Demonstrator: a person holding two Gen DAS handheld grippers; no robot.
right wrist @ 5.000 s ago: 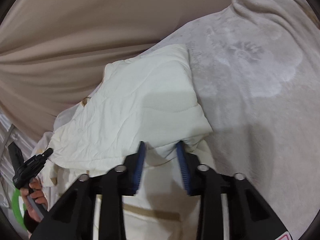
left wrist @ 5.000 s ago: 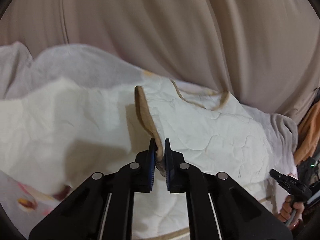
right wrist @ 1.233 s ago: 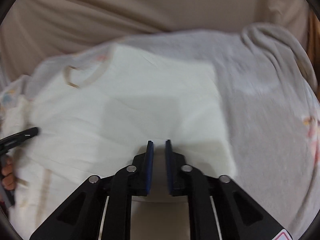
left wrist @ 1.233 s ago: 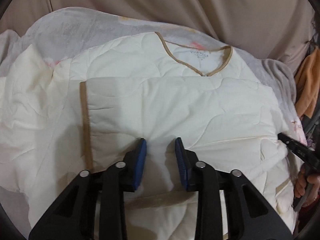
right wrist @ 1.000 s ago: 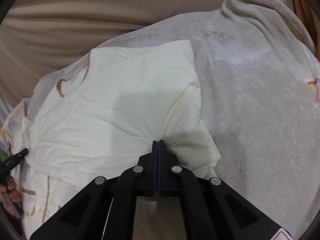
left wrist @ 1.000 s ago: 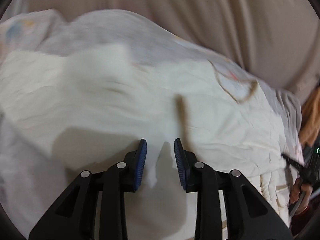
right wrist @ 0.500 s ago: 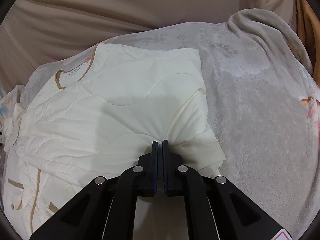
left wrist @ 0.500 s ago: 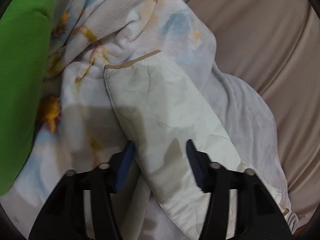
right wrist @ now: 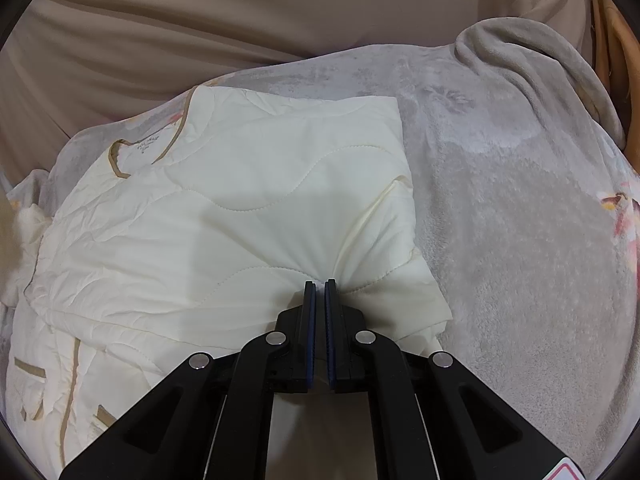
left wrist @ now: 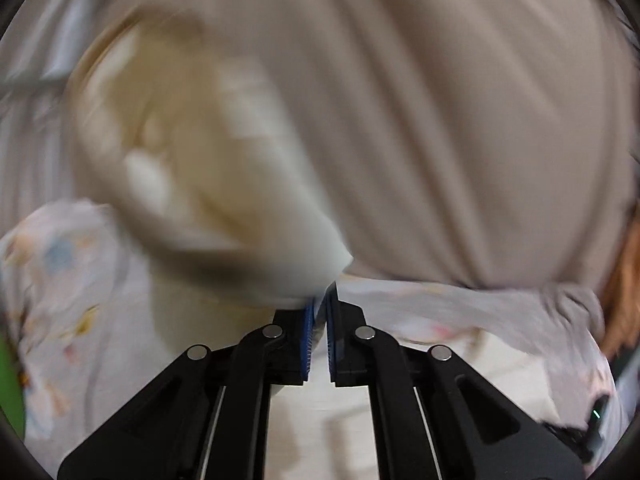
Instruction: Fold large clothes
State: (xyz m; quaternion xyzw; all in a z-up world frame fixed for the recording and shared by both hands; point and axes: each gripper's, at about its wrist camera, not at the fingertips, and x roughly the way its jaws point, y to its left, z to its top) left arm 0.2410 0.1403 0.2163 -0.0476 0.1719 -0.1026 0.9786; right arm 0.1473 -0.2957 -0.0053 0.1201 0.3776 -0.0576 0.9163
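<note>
A cream quilted jacket (right wrist: 248,216) with tan trim lies on a grey blanket (right wrist: 520,208), its collar at the far left. My right gripper (right wrist: 320,286) is shut on a pinch of the jacket's folded right side. In the blurred left wrist view, my left gripper (left wrist: 320,300) is shut on the jacket's cream sleeve (left wrist: 208,168), which hangs lifted in the air to the upper left.
A beige curtain (right wrist: 240,20) hangs behind the bed. The blanket bunches into a ridge (right wrist: 540,64) at the far right. A floral blanket (left wrist: 60,280) lies at the left, with something green (left wrist: 8,392) at the left edge.
My left gripper closed on the sleeve and lifted it up off the blanket, moving fast. My right gripper stayed shut on the jacket and barely moved.
</note>
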